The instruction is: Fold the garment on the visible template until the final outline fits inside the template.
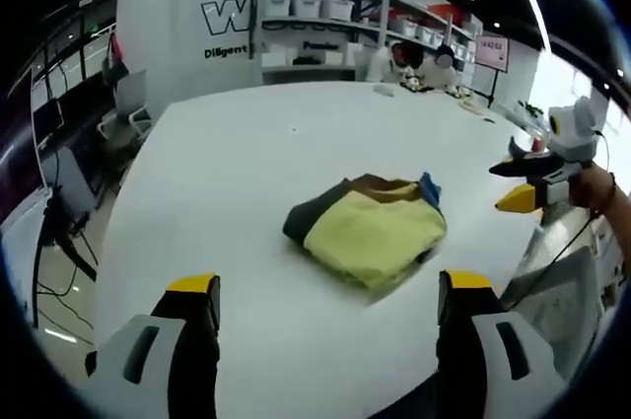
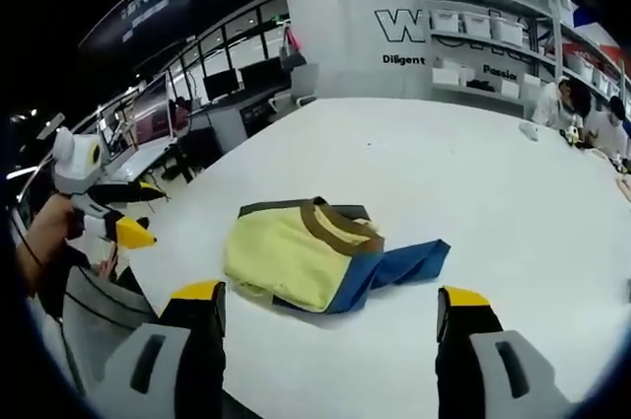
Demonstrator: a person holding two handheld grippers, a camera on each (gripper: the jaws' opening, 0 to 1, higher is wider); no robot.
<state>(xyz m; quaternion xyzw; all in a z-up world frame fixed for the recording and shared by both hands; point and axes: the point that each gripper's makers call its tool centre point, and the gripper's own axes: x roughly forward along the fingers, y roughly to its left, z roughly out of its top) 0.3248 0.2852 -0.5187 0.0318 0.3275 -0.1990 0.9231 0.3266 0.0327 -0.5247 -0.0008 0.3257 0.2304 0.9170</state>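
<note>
garment [image 1: 370, 227] lying folded mid-table [image 1: 246, 143] | sitting ahead of both grippers, clear of jaws | blue sleeve end trailing out toward right gripper [image 2: 330, 315] side, looking nearer | left gripper [image 1: 330, 306] and right both gaping, gripping nothing | template not making out

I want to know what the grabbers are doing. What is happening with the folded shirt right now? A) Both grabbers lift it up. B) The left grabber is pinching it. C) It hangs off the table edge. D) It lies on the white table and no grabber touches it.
D: the folded shirt lies flat on the white table, with the left gripper and right gripper both open, apart from it.
</note>
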